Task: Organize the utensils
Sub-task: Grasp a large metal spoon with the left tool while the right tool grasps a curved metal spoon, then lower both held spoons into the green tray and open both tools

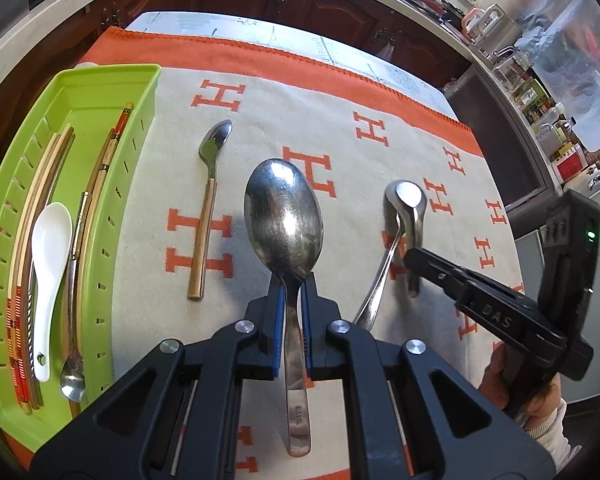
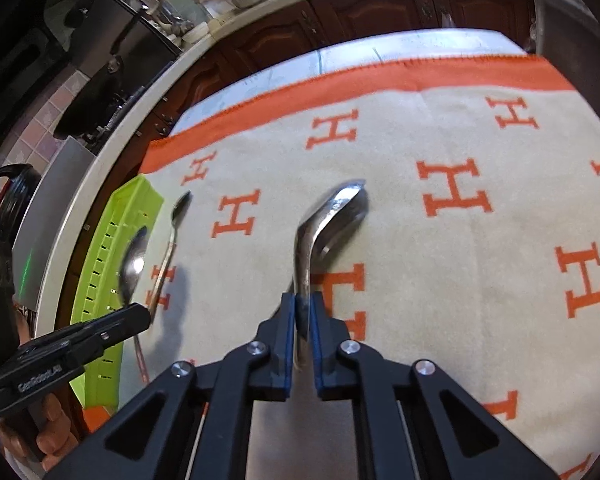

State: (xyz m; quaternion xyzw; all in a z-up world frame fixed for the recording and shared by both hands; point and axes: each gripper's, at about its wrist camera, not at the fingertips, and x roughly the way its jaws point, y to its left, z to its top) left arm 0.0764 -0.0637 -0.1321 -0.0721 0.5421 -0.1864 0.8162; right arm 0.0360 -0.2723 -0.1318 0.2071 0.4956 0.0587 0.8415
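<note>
- We hold the big steel spoon [image 1: 283, 212] with our left gripper [image 1: 291, 320], fingers pinching its handle, bowl raised above the counter's cloth [image 1: 340, 92], ready for the tray.
- Our right gripper [image 2: 302, 320] pinches the bent soup spoon [image 2: 332, 216] by its handle.
- The green tray [image 1: 112, 76] at the counter's left edge already keeps chopsticks [image 1: 108, 152] and a white spoon [image 1: 48, 248].

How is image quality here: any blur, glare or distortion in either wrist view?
Left wrist view: sharp, glare on the big spoon bowl, strong fisheye bending of the green tray. Right wrist view: softer, slight blur on the bent spoon, and a shadow on the cloth beside the left gripper.
</note>
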